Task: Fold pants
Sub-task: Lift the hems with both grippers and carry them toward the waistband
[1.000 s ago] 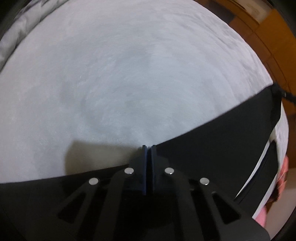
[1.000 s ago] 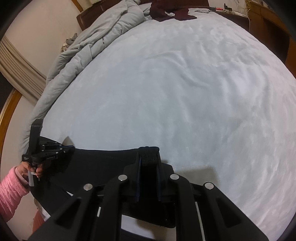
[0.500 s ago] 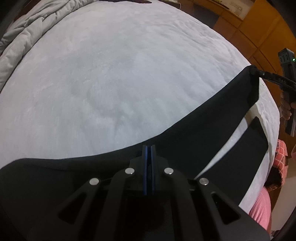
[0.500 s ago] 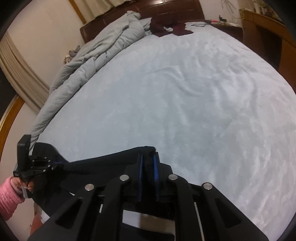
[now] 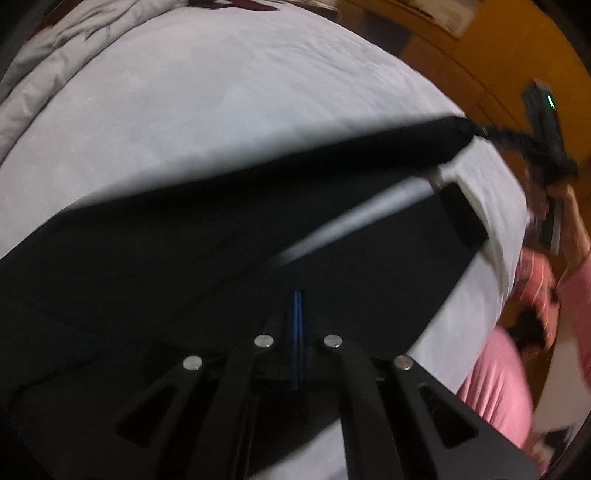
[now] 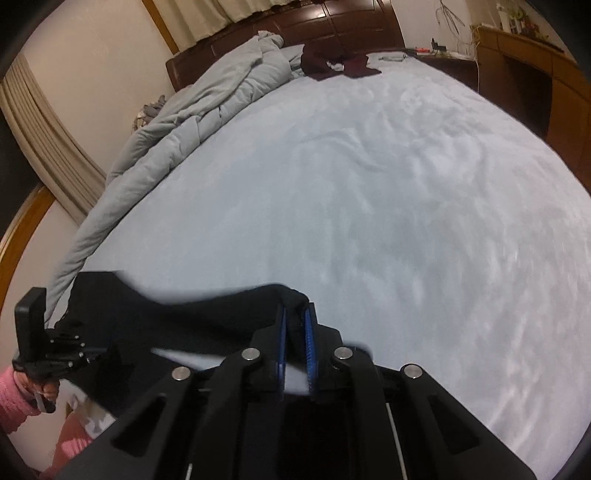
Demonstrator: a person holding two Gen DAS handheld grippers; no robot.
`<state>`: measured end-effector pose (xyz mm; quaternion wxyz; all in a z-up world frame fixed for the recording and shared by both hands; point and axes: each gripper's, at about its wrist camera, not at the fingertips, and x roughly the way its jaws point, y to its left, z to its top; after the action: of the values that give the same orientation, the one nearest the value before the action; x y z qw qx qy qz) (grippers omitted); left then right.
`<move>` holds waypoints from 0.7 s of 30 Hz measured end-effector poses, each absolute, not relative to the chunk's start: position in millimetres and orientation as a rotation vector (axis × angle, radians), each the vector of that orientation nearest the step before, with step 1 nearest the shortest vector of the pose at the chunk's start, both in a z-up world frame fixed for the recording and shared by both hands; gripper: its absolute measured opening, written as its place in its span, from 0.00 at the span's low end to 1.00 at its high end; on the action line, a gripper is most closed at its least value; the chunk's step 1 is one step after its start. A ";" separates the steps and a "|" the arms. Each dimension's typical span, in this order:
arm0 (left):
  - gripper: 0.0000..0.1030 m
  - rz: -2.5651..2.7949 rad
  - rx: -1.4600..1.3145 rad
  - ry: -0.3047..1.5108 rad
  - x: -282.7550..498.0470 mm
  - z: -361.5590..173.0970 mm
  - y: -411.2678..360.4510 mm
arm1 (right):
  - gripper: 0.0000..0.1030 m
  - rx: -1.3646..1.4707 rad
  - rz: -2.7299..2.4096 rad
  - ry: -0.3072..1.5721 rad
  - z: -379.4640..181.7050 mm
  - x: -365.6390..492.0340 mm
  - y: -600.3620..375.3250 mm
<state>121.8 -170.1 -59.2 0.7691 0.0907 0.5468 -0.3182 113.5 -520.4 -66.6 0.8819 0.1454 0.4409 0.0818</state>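
Black pants [image 5: 221, 236] are held stretched above a light grey bed [image 5: 229, 110]. My left gripper [image 5: 297, 295] is shut on one edge of the pants; its fingertips are buried in the dark cloth. My right gripper [image 6: 294, 314] is shut on the other end of the pants [image 6: 192, 317], with a wad of cloth between its blue pads [image 6: 309, 343]. Each gripper shows in the other's view: the right one at upper right [image 5: 476, 131], the left one at lower left [image 6: 70, 350]. The lower pant leg hangs near the bed's near edge.
A rumpled grey duvet [image 6: 192, 122] lies along the bed's left side. Dark red clothing [image 6: 332, 62] lies by the dark wooden headboard [image 6: 332, 26]. Wooden furniture [image 6: 535, 55] stands to the right. The person's pink sleeve [image 5: 576, 280] is at the right edge.
Both grippers have lifted the pants higher off the bed and tilted upward. More of the headboard and room shows now. The pants hang slacker, with the lower leg swinging.
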 end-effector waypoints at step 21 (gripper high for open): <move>0.78 -0.574 0.264 1.105 261.8 -76.3 -206.8 | 0.08 0.386 0.168 0.938 -87.1 103.2 -531.3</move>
<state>261.8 -206.8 -76.3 0.8041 0.1233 0.5161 -0.2681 103.2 -531.3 -87.1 0.8707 0.1845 0.4488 0.0805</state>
